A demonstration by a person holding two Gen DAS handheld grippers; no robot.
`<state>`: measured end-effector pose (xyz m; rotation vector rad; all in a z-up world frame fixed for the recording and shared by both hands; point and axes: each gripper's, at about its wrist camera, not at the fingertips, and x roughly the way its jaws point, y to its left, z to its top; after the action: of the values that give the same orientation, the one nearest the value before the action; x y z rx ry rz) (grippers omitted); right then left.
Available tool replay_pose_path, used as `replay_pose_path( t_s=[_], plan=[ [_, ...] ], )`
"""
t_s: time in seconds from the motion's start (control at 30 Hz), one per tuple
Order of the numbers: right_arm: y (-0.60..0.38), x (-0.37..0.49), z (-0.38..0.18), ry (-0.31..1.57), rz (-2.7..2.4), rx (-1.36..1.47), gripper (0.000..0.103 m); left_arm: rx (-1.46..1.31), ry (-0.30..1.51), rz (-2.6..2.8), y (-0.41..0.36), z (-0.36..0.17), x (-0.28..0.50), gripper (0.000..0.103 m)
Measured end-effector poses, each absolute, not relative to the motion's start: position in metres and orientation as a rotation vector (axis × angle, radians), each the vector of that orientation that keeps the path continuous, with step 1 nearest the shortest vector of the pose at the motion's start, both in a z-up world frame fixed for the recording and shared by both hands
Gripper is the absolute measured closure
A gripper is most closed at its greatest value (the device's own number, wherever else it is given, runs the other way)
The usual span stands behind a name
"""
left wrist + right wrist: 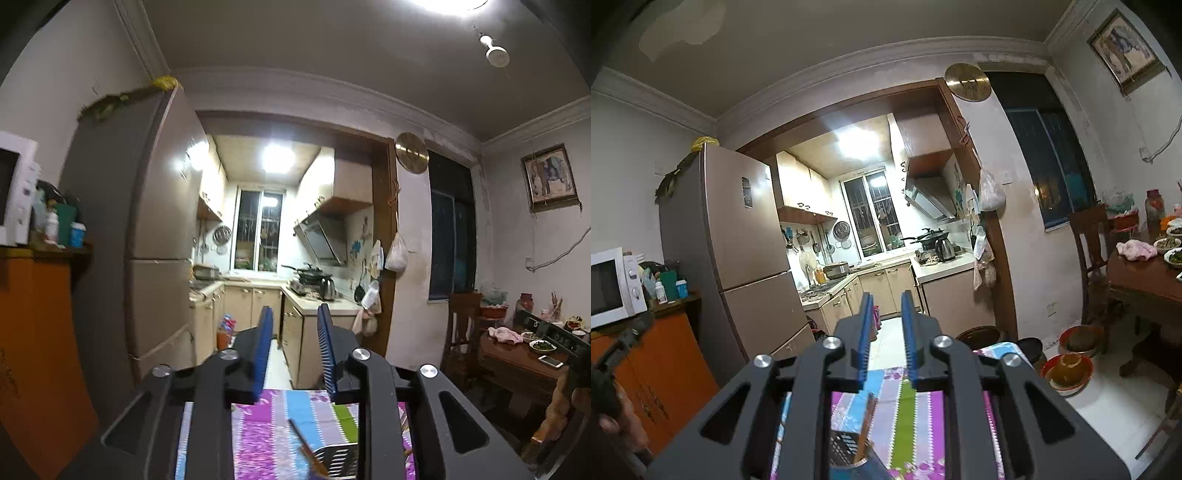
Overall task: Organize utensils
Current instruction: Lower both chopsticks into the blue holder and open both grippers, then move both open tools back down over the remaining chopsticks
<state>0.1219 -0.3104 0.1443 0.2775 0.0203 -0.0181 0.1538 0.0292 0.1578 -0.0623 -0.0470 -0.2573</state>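
Observation:
Both grippers are raised and point at the kitchen, not down at the table. My left gripper is open and empty. Below it, through the frame, a brown wooden stick-like utensil leans out of a perforated metal holder on a striped floral tablecloth. My right gripper is open and empty. Under it the metal holder shows with a wooden utensil standing in it on the same tablecloth.
A tall fridge stands left, with a microwave on an orange cabinet. A wooden dining table with dishes and a chair are at the right. Bowls sit on the floor.

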Motion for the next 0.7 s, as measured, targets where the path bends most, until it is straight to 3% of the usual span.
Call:
replay_pose_path(
  t_s=[0.37, 0.7],
  plan=[
    [-0.33, 0.044, 0.108, 0.09, -0.072, 0.167, 0.072, 0.053, -0.016, -0.145, 0.098, 0.122, 0.069, 0.073],
    [-0.339, -0.033, 0.044, 0.204, -0.138, 0.127, 0.058, 0.321, 0.104, -0.011, 0.116, 0.019, 0.006, 0.063]
  ],
)
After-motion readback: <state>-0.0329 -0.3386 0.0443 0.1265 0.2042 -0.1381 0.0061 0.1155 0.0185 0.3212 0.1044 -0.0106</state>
